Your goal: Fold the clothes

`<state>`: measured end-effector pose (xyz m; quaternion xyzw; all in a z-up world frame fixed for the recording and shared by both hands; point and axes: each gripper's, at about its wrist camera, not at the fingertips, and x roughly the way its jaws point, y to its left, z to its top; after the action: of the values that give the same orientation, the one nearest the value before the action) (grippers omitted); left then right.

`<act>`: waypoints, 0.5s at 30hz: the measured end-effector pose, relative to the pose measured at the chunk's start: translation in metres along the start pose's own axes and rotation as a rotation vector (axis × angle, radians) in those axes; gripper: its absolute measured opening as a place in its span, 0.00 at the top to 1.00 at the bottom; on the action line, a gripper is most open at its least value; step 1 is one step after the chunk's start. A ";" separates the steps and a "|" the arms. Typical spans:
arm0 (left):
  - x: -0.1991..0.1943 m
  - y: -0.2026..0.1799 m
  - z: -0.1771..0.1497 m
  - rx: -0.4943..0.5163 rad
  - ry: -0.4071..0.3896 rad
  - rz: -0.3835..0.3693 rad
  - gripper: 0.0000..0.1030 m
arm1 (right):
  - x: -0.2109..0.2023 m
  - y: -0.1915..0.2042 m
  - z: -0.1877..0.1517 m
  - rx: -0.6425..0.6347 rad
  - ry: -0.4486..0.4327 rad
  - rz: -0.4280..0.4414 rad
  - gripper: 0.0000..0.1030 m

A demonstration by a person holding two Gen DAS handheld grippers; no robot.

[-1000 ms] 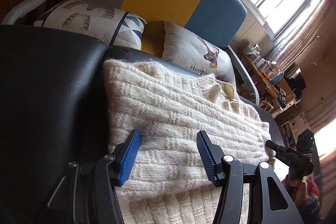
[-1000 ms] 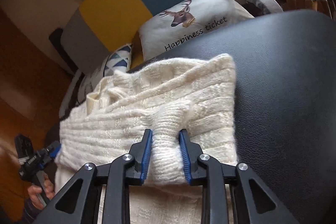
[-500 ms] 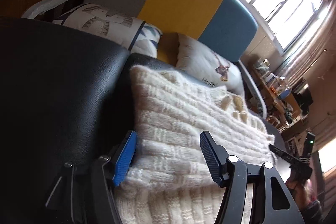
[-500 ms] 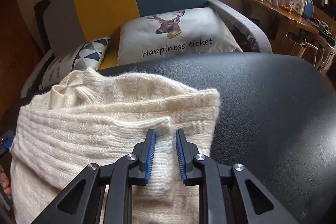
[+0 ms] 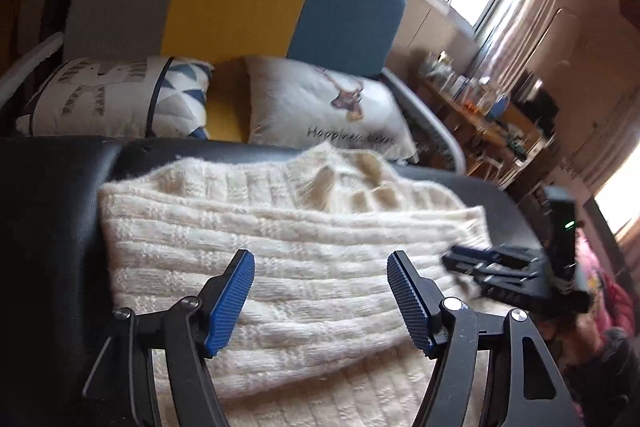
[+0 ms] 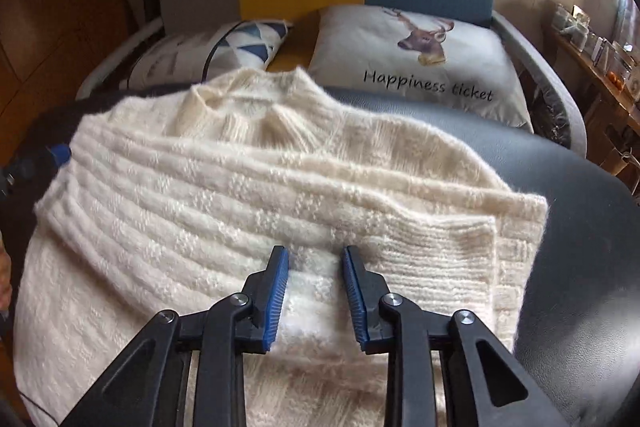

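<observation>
sweater [image 6: 248, 195] lower part cut off; left hand-held gripper [image 5: 320, 297] wide apart, right hand-held gripper [image 6: 314, 291] part-spread, empty

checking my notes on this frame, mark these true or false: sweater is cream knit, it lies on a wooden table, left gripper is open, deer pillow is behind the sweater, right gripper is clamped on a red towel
1. The sweater is cream knit. True.
2. It lies on a wooden table. False: on a black padded surface.
3. The left gripper is open. True.
4. The deer pillow sits behind the sweater. True.
5. The right gripper is clamped on a red towel. False: its jaws stand apart over the sweater; no towel shows.
</observation>
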<state>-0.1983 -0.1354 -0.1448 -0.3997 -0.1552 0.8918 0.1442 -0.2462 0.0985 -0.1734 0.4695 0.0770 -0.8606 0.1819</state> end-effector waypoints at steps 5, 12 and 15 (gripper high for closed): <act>0.011 0.015 -0.014 -0.058 0.021 0.044 0.35 | 0.012 -0.013 0.009 0.043 -0.057 -0.029 0.72; -0.001 -0.001 -0.001 0.018 -0.006 0.021 0.33 | -0.012 -0.065 -0.023 0.414 -0.047 0.343 0.72; 0.007 -0.016 0.012 0.059 0.008 -0.006 0.32 | -0.018 -0.092 -0.056 0.654 -0.062 0.464 0.70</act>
<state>-0.2100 -0.1203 -0.1362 -0.3984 -0.1293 0.8939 0.1595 -0.2288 0.2047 -0.1926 0.4813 -0.3146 -0.7895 0.2145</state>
